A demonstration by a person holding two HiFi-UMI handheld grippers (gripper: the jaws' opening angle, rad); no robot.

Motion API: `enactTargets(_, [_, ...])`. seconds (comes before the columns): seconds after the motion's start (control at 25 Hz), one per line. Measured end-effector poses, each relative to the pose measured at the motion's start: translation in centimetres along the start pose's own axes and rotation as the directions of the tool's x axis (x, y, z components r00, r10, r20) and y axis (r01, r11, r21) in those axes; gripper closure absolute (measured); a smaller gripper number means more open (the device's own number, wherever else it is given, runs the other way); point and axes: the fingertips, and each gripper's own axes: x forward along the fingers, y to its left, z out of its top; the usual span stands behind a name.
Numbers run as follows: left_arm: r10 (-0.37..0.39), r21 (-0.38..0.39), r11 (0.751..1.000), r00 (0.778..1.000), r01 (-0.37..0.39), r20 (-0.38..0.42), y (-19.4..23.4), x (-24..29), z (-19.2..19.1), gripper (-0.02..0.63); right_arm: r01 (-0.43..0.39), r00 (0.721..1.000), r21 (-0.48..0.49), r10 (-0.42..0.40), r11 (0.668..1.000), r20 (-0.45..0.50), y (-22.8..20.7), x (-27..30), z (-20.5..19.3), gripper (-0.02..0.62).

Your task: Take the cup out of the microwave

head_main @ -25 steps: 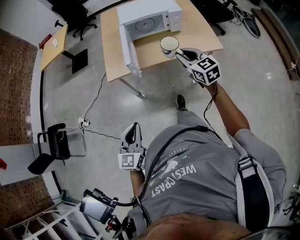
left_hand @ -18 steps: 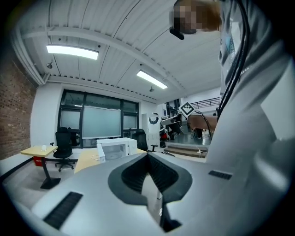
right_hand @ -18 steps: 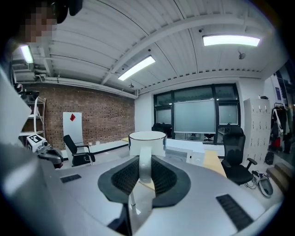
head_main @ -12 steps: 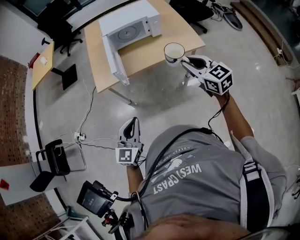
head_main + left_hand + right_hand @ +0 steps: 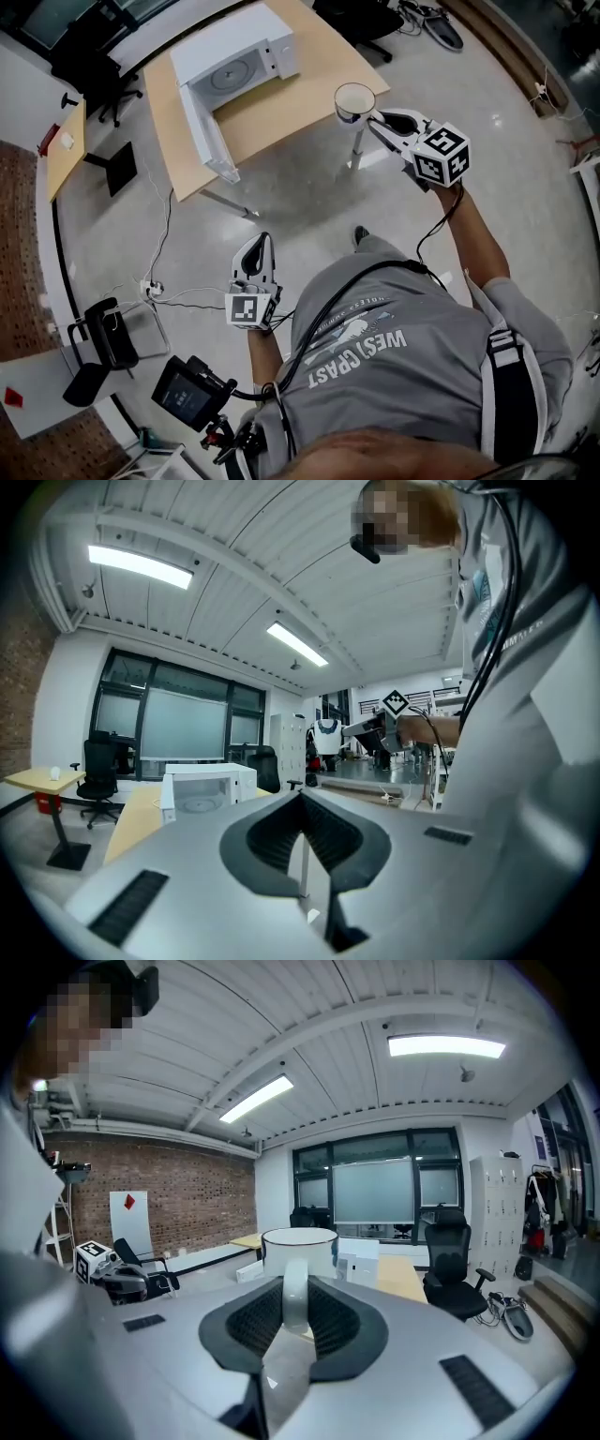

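Head view: microwave (image 5: 234,56) stands open, only its turntable (image 5: 223,77) seen inside.
Cup (image 5: 354,101) handle is clamped in right gripper (image 5: 377,116); left gripper (image 5: 301,799) jaws are closed on nothing.

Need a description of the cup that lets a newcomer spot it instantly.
Find the wooden table with the white microwave, door open. At the table's near edge, the right tool holds out a white cup by its handle. It is the only thing gripped; the left tool is empty.
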Motion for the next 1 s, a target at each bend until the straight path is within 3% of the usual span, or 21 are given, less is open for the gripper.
enactTargets(0.16, [-0.008,0.002,1.0,1.0,0.008,-0.03,0.7,2.6,-0.2,0.563,0.013,1.0,0.026,-0.012,1.0,-0.005,-3.8,2.5,-0.4,0.522])
enactTargets(0.4, [0.052,-0.015,0.998,0.995,-0.054,-0.081,3.7,7.0,-0.6,0.563,0.023,0.999,0.054,-0.021,0.998,-0.03,-11.6,9.7,-1.4,0.522])
enactTargets(0.76, [0.168,-0.02,0.985,0.978,-0.172,-0.125,10.0,17.3,1.2,0.563,0.05,0.995,0.088,-0.042,0.995,-0.089,-27.5,24.6,-3.0,0.522])
enactTargets(1.0, [0.227,-0.024,0.972,0.963,-0.233,-0.149,13.1,24.5,1.3,0.563,0.088,0.988,0.111,-0.072,0.99,-0.139,-38.3,34.5,-6.4,0.522])
